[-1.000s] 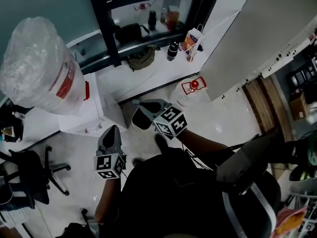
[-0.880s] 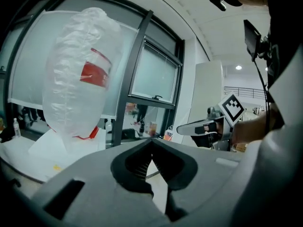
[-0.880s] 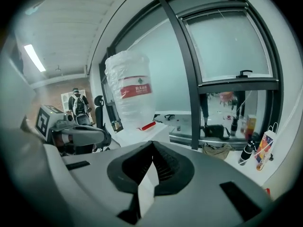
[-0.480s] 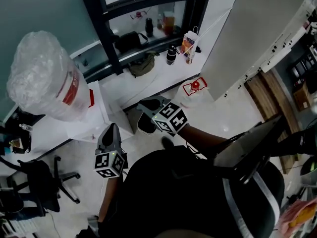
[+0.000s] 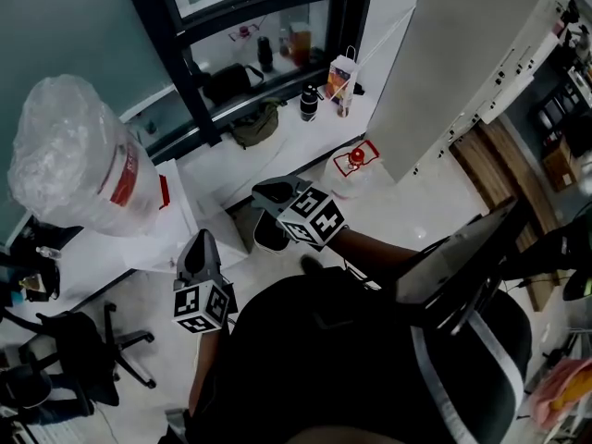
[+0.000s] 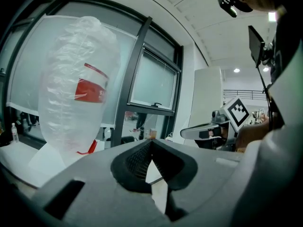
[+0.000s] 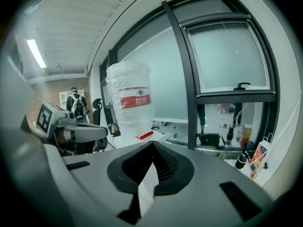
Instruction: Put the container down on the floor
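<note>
The container is a big clear water jug [image 5: 74, 155] with a red label, wrapped in plastic film. It stands upright on a white stand [image 5: 162, 225] at the left. It also shows in the left gripper view as the jug [image 6: 78, 84] and in the right gripper view as the jug [image 7: 134, 100], some way ahead. My left gripper [image 5: 201, 245] hovers near the stand's corner, jaws shut on nothing. My right gripper [image 5: 265, 192] is held to its right, also shut and empty. Neither touches the jug.
A white window ledge [image 5: 277, 132] holds a dark bag, a bottle and a paper bag [image 5: 340, 75]. A red-trimmed item [image 5: 354, 160] lies on the floor by a white partition [image 5: 453, 54]. A black office chair [image 5: 83, 359] stands at the lower left.
Both grippers have risen slightly and stay shut and empty. The head view has shifted, so the jug sits lower in the picture.
</note>
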The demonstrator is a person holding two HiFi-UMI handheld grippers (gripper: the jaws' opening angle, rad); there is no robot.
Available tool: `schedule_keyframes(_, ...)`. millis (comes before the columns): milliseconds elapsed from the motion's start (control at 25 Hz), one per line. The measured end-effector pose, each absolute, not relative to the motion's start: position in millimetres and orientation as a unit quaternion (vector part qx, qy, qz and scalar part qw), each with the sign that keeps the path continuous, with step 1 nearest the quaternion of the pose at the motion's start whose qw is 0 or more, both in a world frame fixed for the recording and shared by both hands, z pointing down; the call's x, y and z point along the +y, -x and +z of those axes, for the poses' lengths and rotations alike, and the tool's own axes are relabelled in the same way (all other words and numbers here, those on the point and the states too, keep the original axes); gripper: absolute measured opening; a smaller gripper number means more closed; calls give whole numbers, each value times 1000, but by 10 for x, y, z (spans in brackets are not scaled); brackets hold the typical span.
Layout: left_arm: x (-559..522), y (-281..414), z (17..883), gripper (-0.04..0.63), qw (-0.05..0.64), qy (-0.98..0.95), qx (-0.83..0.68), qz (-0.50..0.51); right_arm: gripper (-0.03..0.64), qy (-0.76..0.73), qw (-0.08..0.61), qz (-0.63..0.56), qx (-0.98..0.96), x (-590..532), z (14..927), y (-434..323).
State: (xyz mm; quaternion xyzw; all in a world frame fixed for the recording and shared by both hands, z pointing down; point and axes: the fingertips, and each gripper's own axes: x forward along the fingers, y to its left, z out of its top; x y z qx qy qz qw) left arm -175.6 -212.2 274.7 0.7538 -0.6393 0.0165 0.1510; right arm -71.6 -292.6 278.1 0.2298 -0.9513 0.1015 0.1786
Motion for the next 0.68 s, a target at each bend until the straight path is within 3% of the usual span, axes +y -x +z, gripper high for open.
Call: schedule_keyframes(680, -2070, 1720, 2820, 8, 155, -750, -643, 15, 8, -238, 177, 100, -950, -2924, 2813, 656)
